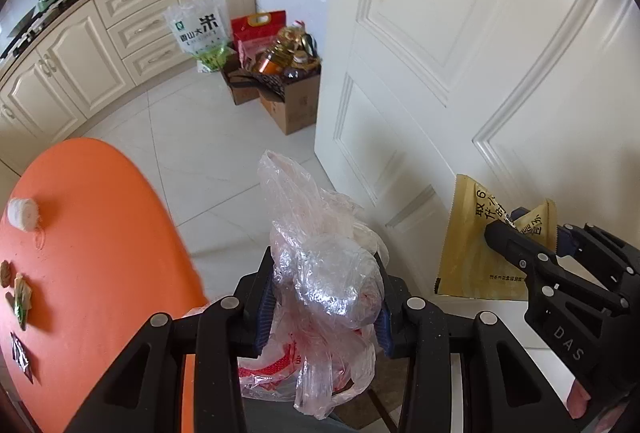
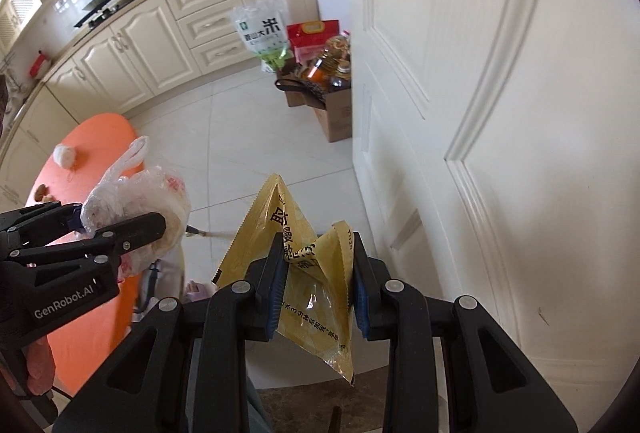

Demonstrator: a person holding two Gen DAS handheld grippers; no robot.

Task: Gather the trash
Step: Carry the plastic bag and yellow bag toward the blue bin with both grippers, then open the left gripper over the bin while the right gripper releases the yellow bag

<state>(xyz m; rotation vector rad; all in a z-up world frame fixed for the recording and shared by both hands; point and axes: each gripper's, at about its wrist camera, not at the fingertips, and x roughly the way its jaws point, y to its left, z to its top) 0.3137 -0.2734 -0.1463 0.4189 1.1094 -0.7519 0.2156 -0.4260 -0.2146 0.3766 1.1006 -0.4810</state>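
Observation:
My left gripper (image 1: 325, 297) is shut on a crumpled clear plastic bag (image 1: 320, 253) with red print, which bulges up between the blue pads and hangs down below them. In the right wrist view the same plastic bag (image 2: 136, 209) shows at the left in the left gripper (image 2: 120, 229). My right gripper (image 2: 316, 285) is shut on a yellow foil wrapper (image 2: 304, 265) with black characters, creased and folded between the pads. That yellow wrapper (image 1: 476, 245) and the right gripper (image 1: 520, 229) appear at the right of the left wrist view. Both grippers point steeply down over the white tiled floor (image 1: 208, 153).
An orange round table (image 1: 88, 273) at the left carries a white wad (image 1: 23, 213) and small scraps (image 1: 20, 297). A white panelled door (image 1: 480, 73) fills the right side. Cardboard boxes with bottles (image 1: 288, 81) and a rice bag (image 1: 200, 29) stand by cream cabinets (image 1: 100, 45).

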